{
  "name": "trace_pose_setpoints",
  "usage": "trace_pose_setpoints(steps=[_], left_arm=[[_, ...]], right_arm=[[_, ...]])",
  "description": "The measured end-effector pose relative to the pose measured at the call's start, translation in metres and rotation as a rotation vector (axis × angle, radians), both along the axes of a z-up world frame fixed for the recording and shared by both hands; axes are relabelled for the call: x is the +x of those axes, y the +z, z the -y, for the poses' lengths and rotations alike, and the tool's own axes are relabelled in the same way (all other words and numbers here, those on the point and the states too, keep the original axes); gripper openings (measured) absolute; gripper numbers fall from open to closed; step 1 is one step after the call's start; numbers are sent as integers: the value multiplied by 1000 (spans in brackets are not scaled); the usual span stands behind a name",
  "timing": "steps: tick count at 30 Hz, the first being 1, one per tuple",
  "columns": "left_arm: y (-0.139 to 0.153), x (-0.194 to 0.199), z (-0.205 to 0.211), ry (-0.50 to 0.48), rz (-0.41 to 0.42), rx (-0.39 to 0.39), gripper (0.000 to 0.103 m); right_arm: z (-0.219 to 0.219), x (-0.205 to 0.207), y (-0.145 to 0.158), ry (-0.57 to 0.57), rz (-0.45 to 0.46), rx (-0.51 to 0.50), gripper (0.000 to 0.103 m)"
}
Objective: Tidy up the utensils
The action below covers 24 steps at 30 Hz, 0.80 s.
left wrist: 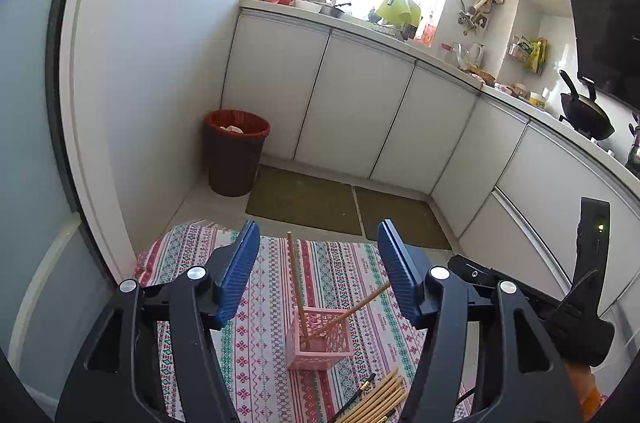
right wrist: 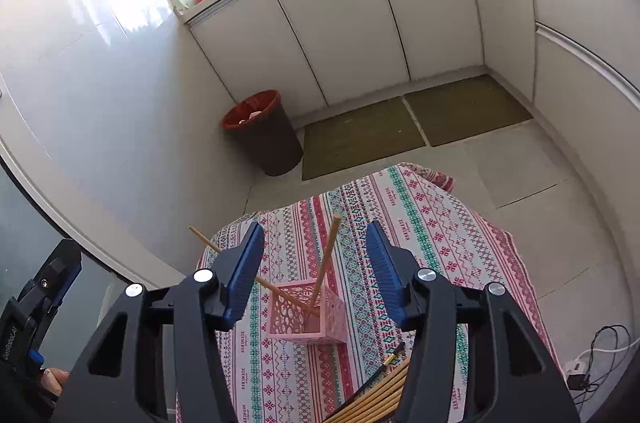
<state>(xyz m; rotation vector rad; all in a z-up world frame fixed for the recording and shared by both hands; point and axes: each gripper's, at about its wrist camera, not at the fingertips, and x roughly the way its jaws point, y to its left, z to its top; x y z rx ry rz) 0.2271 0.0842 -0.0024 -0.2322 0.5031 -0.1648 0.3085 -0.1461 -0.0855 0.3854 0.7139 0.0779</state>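
Note:
A pink lattice holder [left wrist: 320,343] stands on a round table with a patterned cloth [left wrist: 272,303]. Two wooden chopsticks lean in it, one nearly upright [left wrist: 296,283], one slanting right [left wrist: 360,305]. Several loose chopsticks [left wrist: 376,399] lie near the table's front edge. My left gripper [left wrist: 316,263] is open and empty above the holder. In the right wrist view the holder [right wrist: 306,319] holds the same two chopsticks [right wrist: 326,263], and the loose chopsticks [right wrist: 376,391] lie in front. My right gripper [right wrist: 316,263] is open and empty above it.
A red-rimmed bin [left wrist: 236,151] stands on the floor by the wall. White cabinets [left wrist: 360,103] with a cluttered counter run behind, with floor mats [left wrist: 304,201] below. Cables and a plug [right wrist: 588,363] lie on the floor right of the table.

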Motion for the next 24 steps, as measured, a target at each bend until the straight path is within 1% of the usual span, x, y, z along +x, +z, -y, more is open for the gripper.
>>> trace_pose_setpoints(steps=[1,2,3,4,6,7,9,10,12,14,15,16,18,20,24], left_arm=[[0,-2,3,-2,-2,11,66],[0,-4,4,-4,-6,20,68],[-2,-6,7,-8,-13,30,73],[-5,-8,9,-10,-22,38,76],[-12,-10,13,-10,-41,48,78],[-17,-11,16,-14,-60,53,79],[-28,-11,20,-27,-102,64,81],[-33,-11,22,-38,-126,73,83],[-44,-13,28,-63,-162,98,87],[-55,-15,37,-91,-201,136,91],[-61,-16,41,-105,-222,155,95],[-68,-16,46,-123,-246,173,96],[-88,-16,59,-189,-326,220,96],[-112,-15,76,-272,-433,257,96],[-156,-16,109,-414,-588,317,96]], right_arm=[[3,-5,0,-11,3,-5,58],[5,-10,0,-23,7,-12,63],[8,-16,0,-32,11,-18,67],[10,-22,-1,-40,16,-27,68],[13,-33,-2,-47,24,-57,73],[13,-38,-3,-50,29,-76,75],[15,-51,-4,-54,48,-105,83],[16,-58,-5,-52,60,-114,85],[20,-73,-8,-44,78,-127,91],[29,-87,-15,-30,81,-120,94],[36,-96,-21,-22,70,-110,96],[43,-104,-28,-14,55,-99,96],[60,-118,-45,0,4,-86,96],[79,-131,-66,-13,-57,-86,96],[114,-157,-105,-105,-131,-109,96]])
